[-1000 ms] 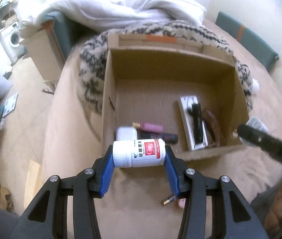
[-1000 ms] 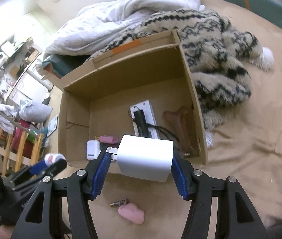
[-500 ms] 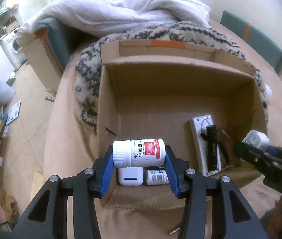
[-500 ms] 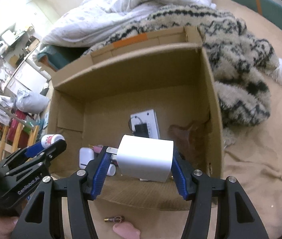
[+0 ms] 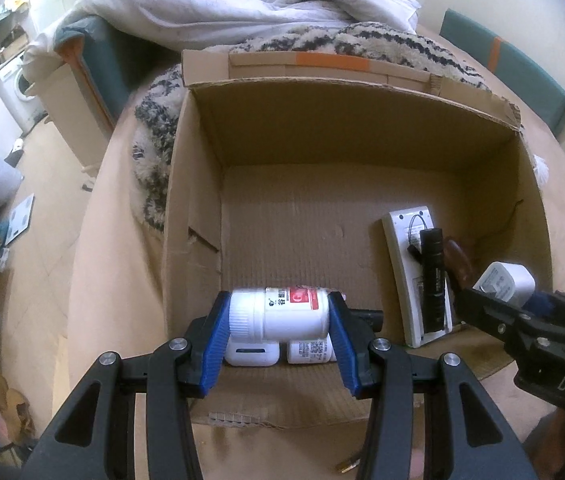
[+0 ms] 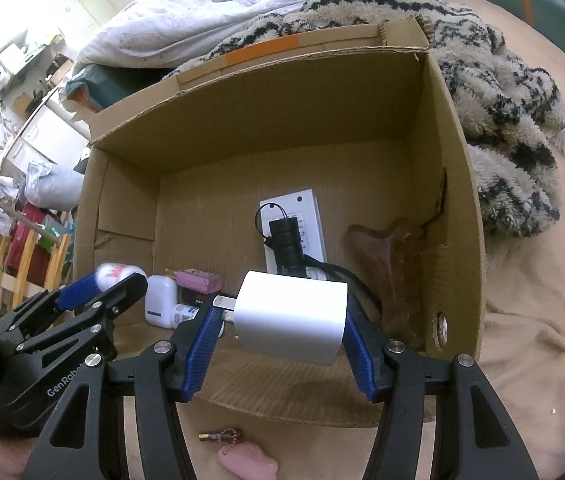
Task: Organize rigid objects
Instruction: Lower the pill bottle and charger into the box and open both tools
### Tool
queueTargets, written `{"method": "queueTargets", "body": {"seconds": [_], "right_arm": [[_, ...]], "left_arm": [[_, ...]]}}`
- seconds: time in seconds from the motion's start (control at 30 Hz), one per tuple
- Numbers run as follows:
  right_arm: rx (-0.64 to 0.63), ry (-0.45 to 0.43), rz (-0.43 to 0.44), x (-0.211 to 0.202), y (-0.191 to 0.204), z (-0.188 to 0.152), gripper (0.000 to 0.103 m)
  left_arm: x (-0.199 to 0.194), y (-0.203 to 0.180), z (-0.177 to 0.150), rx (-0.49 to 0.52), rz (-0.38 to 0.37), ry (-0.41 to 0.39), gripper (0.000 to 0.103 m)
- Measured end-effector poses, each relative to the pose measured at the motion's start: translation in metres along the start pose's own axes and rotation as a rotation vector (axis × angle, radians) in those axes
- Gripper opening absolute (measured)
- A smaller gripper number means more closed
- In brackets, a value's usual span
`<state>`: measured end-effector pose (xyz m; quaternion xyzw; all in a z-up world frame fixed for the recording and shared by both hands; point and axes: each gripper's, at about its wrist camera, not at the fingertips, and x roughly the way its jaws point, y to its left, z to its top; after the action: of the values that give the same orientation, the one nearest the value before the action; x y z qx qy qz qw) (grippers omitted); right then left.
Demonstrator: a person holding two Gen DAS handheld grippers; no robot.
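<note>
Left gripper [image 5: 278,322]: clenched on a white pill bottle [image 5: 278,314] with a red label, held sideways over the near left corner of the cardboard box [image 5: 322,128]. Right gripper [image 6: 280,330]: clenched on a white charger plug [image 6: 292,316], its metal prongs pointing left, held over the near middle of the box. Already lying in the box: a small white case [image 5: 251,354] and a second small bottle [image 5: 310,350] directly under the pill bottle; a pink item [image 6: 198,280]; a white remote [image 5: 414,272] with a black flashlight [image 5: 434,268] lying on it; a brown wooden piece [image 6: 394,272] by the right wall. Outside, on the bedsheet in front of the box: a pink soft-looking item [image 6: 248,462] and a small key-like piece [image 6: 218,436]. Handling note: each item is best lowered close to the box floor before opening, the bottle placed onto bare cardboard beyond the white case so it does not roll off the pile, the plug onto the open floor left of the remote. Change from one second ago: both grippers have travelled forward from in front of the box rim to above its interior; the grips look unchanged.
</note>
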<state>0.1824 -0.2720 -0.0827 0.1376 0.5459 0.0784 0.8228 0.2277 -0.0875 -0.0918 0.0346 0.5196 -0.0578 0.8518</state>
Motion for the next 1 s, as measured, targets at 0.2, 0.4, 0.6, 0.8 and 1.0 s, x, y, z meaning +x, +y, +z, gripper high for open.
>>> {"method": "queueTargets", "body": {"seconds": [0.2, 0.4, 0.6, 0.8, 1.0], "right_arm": [[0.049, -0.012, 0.017, -0.003, -0.008, 0.002, 0.065], [0.085, -0.073, 0.06, -0.018, -0.013, 0.006, 0.086], [0.084, -0.065, 0.069, -0.018, -0.013, 0.006, 0.086], [0.094, -0.072, 0.074, -0.021, -0.014, 0.006, 0.086], [0.127, -0.084, 0.083, -0.03, -0.021, 0.003, 0.086]], "left_arm": [[-0.002, 0.0, 0.0, 0.002, 0.008, -0.01, 0.043], [-0.011, 0.001, 0.0, -0.009, -0.022, -0.03, 0.07], [-0.014, 0.003, 0.0, -0.02, -0.007, -0.035, 0.071], [-0.015, 0.006, 0.0, -0.026, -0.004, -0.027, 0.071], [-0.023, 0.005, -0.001, -0.01, -0.001, -0.036, 0.071]]}}
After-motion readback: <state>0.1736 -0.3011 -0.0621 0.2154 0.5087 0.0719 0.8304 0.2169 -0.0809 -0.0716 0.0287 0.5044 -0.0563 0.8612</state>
